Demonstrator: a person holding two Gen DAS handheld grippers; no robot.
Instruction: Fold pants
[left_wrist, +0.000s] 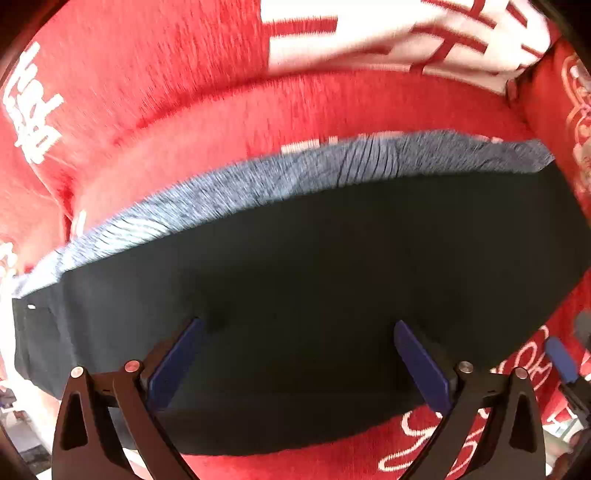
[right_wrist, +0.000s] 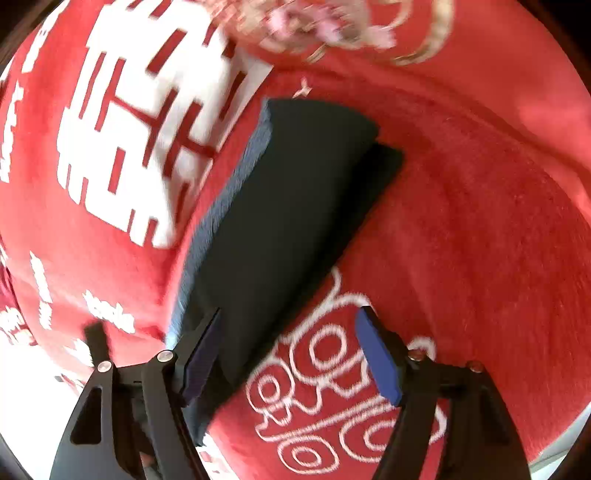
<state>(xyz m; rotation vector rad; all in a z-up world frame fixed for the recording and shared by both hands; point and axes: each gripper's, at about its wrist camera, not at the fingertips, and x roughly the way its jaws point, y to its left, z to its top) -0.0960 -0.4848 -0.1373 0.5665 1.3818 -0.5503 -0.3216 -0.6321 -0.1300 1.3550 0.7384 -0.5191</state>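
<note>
Red plush blanket with white lettering (left_wrist: 166, 92) covered whole surface, soft base for folding. Dark folded pants with grey-blue ribbed edge (left_wrist: 314, 277) lay flat mid-blanket as narrow strip, apparently folded already. Left gripper (left_wrist: 297, 363) hung over pants, jaws wide apart, gripping nothing. Right gripper (right_wrist: 288, 354) spread wide at pants' near end, likewise empty; contact unclear.

Both wrist views look steeply down, close over the folded pants (left_wrist: 314, 295) on the red blanket (right_wrist: 461, 221).
</note>
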